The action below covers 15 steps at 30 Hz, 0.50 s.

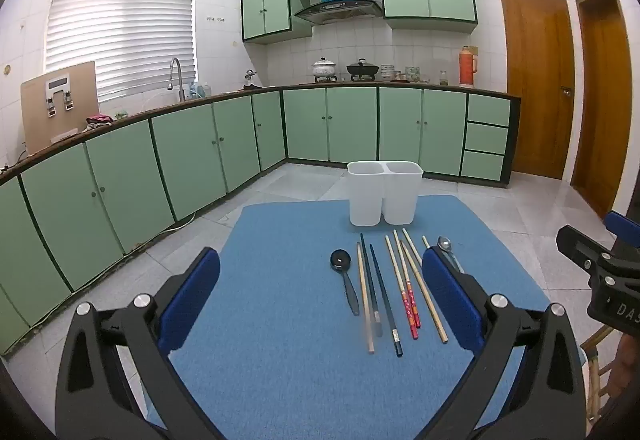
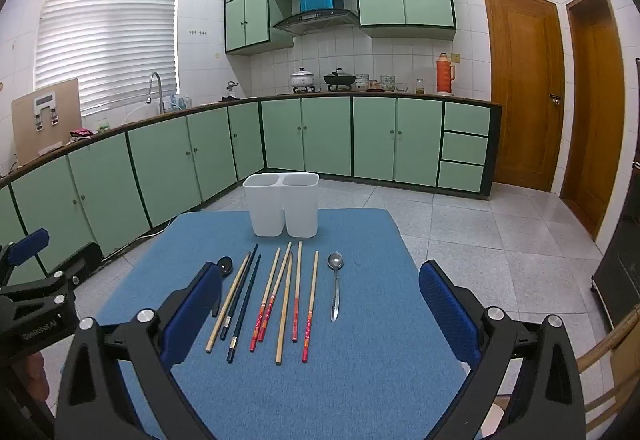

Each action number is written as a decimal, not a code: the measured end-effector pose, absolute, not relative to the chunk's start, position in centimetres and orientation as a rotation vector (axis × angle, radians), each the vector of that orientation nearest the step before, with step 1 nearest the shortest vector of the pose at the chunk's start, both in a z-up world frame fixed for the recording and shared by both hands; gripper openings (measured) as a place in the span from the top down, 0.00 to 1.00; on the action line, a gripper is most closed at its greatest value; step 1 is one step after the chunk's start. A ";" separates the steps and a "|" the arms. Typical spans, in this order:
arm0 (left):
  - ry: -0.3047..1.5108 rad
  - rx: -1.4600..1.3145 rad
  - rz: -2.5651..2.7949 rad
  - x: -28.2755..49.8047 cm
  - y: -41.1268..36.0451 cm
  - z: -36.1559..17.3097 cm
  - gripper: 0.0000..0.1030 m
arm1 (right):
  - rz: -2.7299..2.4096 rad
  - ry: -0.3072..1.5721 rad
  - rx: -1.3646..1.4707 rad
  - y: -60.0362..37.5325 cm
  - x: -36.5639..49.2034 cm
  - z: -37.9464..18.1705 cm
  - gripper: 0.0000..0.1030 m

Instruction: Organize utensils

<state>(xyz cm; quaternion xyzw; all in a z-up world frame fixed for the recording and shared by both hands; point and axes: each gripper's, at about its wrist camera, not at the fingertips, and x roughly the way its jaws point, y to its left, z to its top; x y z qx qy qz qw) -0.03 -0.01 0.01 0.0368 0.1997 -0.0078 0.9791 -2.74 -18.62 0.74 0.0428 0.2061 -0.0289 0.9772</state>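
A white two-compartment holder (image 1: 385, 198) (image 2: 281, 204) stands upright at the far edge of the blue mat (image 1: 280, 320) (image 2: 360, 360). In front of it lie several chopsticks (image 1: 400, 288) (image 2: 280, 300) in a row, wooden, dark blue and red-ended. A black spoon (image 1: 345, 278) (image 2: 225, 266) lies at the left of the row, a metal spoon (image 1: 446, 246) (image 2: 335, 282) at the right. My left gripper (image 1: 320, 296) is open and empty above the mat. My right gripper (image 2: 320, 304) is open and empty above the utensils.
The mat covers a small table standing on a tiled kitchen floor. Green cabinets (image 1: 200, 152) run along the left and back walls. Wooden doors (image 2: 524, 100) are at the right. A wooden chair (image 2: 612, 340) is by the table's right side.
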 end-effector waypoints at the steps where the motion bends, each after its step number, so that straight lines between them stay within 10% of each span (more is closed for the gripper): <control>1: 0.403 0.073 -0.017 0.0 0.0 0.0 0.05 | -0.058 0.416 0.087 -18.6 -2.7 0.7 0.06; 15: 0.404 0.072 -0.020 0.1 0.4 -0.1 0.05 | -0.058 0.417 0.088 -18.6 -2.7 0.7 0.06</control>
